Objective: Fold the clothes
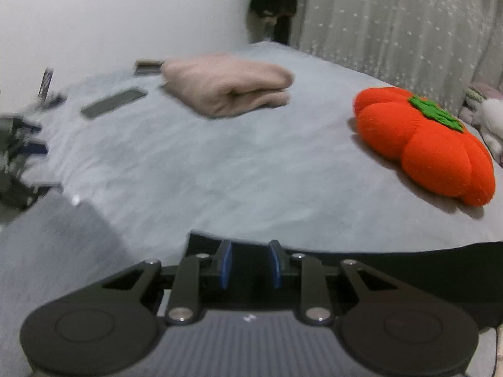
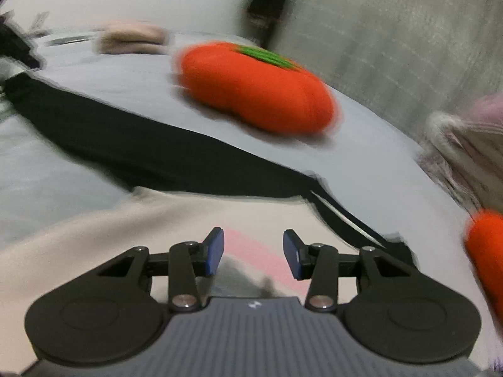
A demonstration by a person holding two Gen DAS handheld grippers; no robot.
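Observation:
A black garment (image 2: 151, 154) lies across the grey bed, partly covered by a cream garment (image 2: 94, 238) with a pink mark. My right gripper (image 2: 254, 256) hovers over the cream garment, jaws open and empty. My left gripper (image 1: 250, 262) is open over the black garment's edge (image 1: 408, 267), holding nothing. A folded beige garment (image 1: 229, 86) lies at the far side of the bed; it also shows blurred in the right wrist view (image 2: 132, 40).
An orange pumpkin cushion (image 1: 424, 144) sits on the right of the bed (image 1: 220, 172), also in the right wrist view (image 2: 257, 91). A phone (image 1: 113, 102) and small items lie far left. Plush toys (image 1: 484, 116) and a curtain (image 1: 393, 25) are at the right.

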